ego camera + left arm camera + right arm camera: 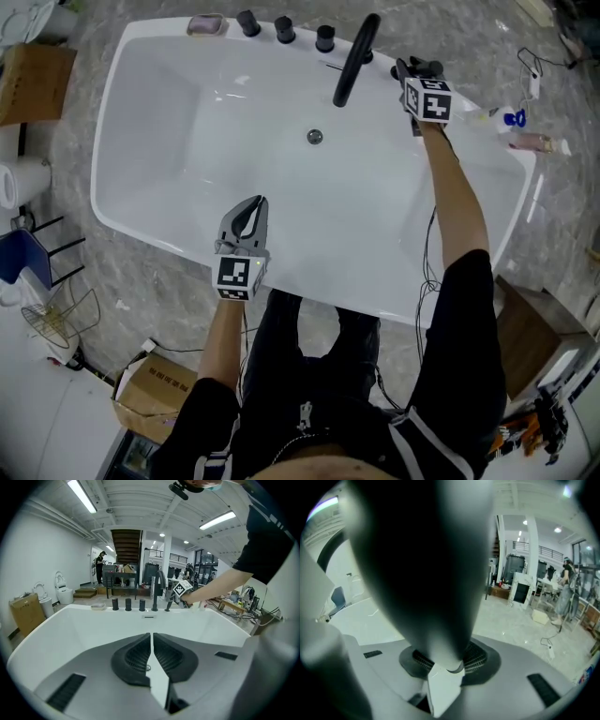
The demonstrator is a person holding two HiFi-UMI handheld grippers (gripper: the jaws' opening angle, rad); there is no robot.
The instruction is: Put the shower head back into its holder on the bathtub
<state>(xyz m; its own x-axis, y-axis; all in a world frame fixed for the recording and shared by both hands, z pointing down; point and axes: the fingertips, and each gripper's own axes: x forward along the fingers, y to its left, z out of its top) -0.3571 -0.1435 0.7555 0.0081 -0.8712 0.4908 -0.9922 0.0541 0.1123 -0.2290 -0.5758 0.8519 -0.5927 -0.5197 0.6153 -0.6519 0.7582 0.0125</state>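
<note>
Right gripper (445, 660): jaws clamped on the narrow end of a dark, cylindrical shower head (422, 569), whose long axis runs from the pads up past the camera. In the head view this gripper (418, 75) sits at the far rim of the bathtub (469, 108), just right of the black spout (356, 58). The holder probably lies below the fingers there, but the gripper hides it. Left gripper (152, 641): jaws closed on nothing, over the basin by the front rim, well apart from the fittings. The right hand is the nearer one. The shower head is blurred; no hose can be made out.
</note>
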